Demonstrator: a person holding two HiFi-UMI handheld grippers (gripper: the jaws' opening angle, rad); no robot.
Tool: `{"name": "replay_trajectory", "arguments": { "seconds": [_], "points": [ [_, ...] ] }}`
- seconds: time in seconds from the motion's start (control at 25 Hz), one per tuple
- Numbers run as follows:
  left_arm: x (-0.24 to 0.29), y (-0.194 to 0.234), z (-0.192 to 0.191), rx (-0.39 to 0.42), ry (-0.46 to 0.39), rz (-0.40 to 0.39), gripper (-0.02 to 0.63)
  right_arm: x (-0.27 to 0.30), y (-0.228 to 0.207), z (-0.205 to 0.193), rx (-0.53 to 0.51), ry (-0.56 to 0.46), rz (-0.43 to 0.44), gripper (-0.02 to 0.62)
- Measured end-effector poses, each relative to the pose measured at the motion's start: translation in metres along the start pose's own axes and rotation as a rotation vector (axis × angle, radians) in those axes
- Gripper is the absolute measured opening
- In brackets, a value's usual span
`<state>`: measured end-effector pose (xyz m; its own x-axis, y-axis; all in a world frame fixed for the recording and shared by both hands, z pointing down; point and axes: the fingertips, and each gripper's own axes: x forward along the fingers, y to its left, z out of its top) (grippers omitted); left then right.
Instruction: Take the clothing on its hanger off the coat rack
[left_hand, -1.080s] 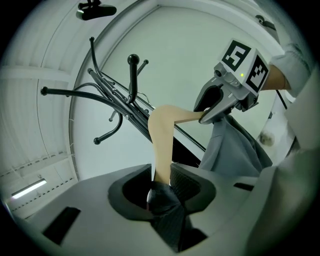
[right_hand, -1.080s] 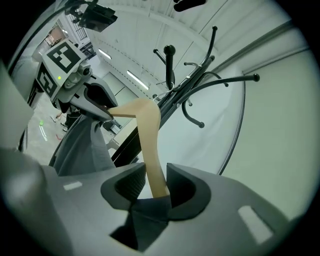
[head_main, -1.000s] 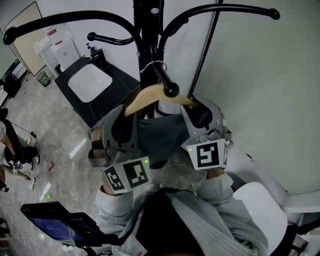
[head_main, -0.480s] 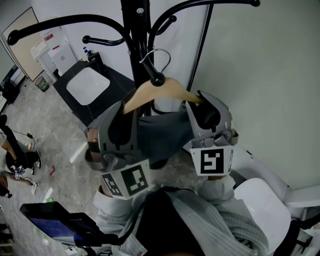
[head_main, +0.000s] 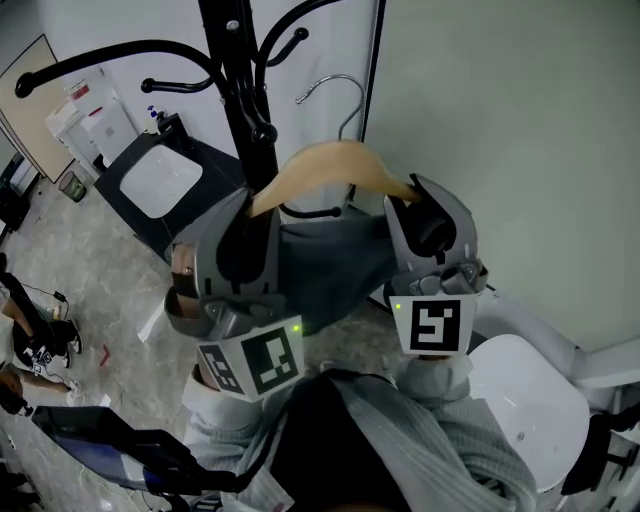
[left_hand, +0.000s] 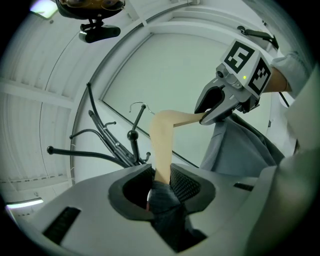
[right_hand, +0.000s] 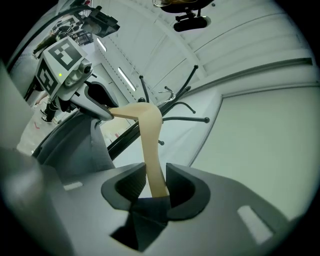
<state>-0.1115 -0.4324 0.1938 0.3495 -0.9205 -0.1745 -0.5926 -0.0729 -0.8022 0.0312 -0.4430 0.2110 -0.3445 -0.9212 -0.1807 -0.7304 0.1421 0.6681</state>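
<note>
A wooden hanger (head_main: 330, 165) with a metal hook (head_main: 345, 92) carries a dark grey garment (head_main: 325, 265). The hook hangs in the air to the right of the black coat rack pole (head_main: 228, 80), touching no peg. My left gripper (head_main: 247, 213) is shut on the hanger's left arm (left_hand: 161, 145) with cloth pinched in the jaws. My right gripper (head_main: 408, 203) is shut on the right arm (right_hand: 150, 145). The left gripper view shows the right gripper (left_hand: 225, 100) and the garment (left_hand: 240, 150). The right gripper view shows the left gripper (right_hand: 85, 95).
The rack's curved arms (head_main: 110, 55) spread left and overhead. A thin dark rod (head_main: 372, 70) runs up the wall behind the hook. A black stand with a white top (head_main: 160, 180) sits left of the rack. A white seat (head_main: 530, 400) is at lower right.
The hook has come up off the rack's knobbed peg. The hanger and garment have moved right, away from the pole, held by both grippers.
</note>
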Motion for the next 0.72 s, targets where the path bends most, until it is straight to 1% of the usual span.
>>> {"name": "replay_trajectory", "arguments": {
  "seconds": [0.16, 0.4, 0.72],
  "points": [
    [0.011, -0.029, 0.032, -0.01, -0.077, -0.069, 0.114, -0.034, -0.026, -0.023, -0.006, 0.08, -0.07, 0.121],
    [0.026, -0.076, 0.069, -0.062, -0.175, -0.176, 0.114, -0.08, -0.057, -0.055, -0.029, 0.21, -0.158, 0.121],
    [0.052, -0.136, 0.099, -0.099, -0.246, -0.282, 0.114, -0.117, -0.085, -0.103, -0.031, 0.335, -0.238, 0.123]
  ]
}}
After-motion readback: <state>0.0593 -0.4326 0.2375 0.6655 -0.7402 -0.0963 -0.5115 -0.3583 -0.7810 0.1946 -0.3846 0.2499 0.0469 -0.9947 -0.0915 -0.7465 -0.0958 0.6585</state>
